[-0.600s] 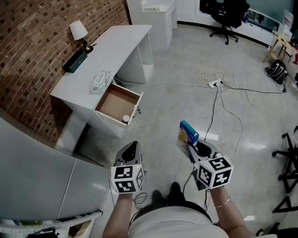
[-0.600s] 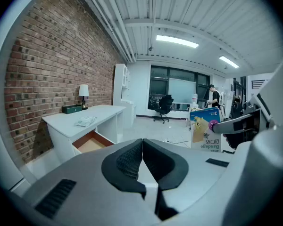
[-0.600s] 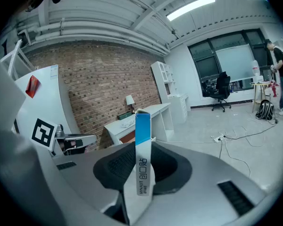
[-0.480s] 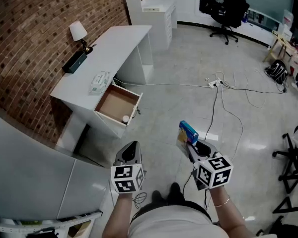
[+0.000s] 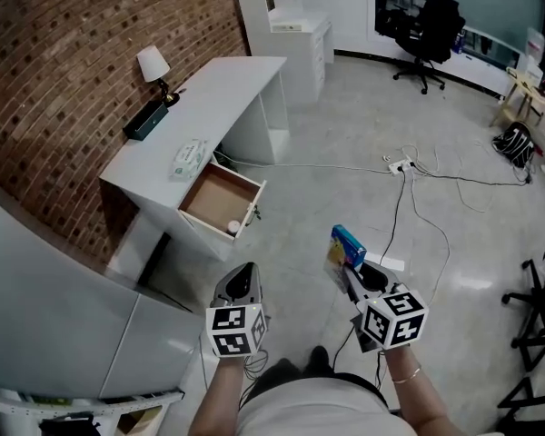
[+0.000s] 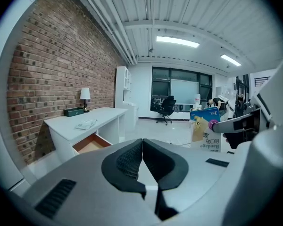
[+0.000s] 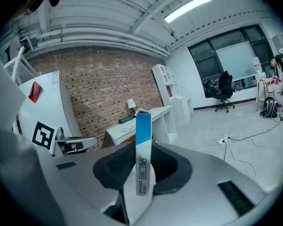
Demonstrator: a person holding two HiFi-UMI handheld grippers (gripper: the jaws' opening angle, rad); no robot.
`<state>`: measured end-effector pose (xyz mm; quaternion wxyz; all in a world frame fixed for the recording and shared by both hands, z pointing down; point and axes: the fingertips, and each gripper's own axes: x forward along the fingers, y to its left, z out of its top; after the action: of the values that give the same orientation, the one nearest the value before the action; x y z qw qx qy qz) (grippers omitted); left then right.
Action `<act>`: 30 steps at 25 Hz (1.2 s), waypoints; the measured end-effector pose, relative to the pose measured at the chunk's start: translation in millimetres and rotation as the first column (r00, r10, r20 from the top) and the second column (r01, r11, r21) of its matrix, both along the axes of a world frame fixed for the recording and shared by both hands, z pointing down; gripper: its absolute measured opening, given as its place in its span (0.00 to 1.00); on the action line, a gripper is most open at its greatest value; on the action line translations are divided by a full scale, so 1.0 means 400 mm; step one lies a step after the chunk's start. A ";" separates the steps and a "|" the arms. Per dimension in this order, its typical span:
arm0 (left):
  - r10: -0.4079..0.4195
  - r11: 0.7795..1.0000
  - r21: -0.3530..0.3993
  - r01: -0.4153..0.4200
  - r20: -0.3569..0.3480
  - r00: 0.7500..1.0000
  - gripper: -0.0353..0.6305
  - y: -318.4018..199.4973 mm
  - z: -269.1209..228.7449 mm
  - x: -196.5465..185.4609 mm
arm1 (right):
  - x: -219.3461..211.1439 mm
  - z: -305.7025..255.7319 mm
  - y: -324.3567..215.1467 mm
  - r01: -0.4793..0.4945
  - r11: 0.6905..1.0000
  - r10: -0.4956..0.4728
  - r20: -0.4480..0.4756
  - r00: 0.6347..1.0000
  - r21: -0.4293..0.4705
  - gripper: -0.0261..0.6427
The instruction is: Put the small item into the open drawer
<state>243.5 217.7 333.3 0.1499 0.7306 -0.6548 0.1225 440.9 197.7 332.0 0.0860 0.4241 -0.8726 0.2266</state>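
Brick wall stands behind the white worktop, and its drawer hangs open. Well away from it, above the floor, the right tool is clamped on a small blue box. The left tool is closed tight with nothing in it.

Blue box held upright; wooden drawer open.

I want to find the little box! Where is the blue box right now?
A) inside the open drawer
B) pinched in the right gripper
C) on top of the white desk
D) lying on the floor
B: the blue box stands pinched between the jaws of the right gripper, out over the floor and away from the desk.
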 end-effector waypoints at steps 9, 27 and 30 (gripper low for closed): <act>-0.057 0.998 0.009 0.056 0.021 0.998 0.09 0.011 -0.013 -0.018 | -0.005 -0.020 -0.021 0.035 0.999 -0.036 0.051 0.998 0.014 0.19; -0.142 0.989 -0.037 0.142 0.007 0.990 0.09 -0.157 0.038 -0.168 | -0.162 0.009 -0.232 0.117 0.993 -0.115 0.062 0.991 -0.018 0.18; -0.149 0.988 -0.046 0.148 -0.004 0.989 0.09 -0.224 0.055 -0.218 | -0.209 0.016 -0.297 0.118 0.993 -0.116 0.055 0.992 -0.024 0.18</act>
<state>156.2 128.0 355.4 0.1778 0.6767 -0.7038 0.1230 357.4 78.7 338.2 0.0815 0.3647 -0.8947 0.2445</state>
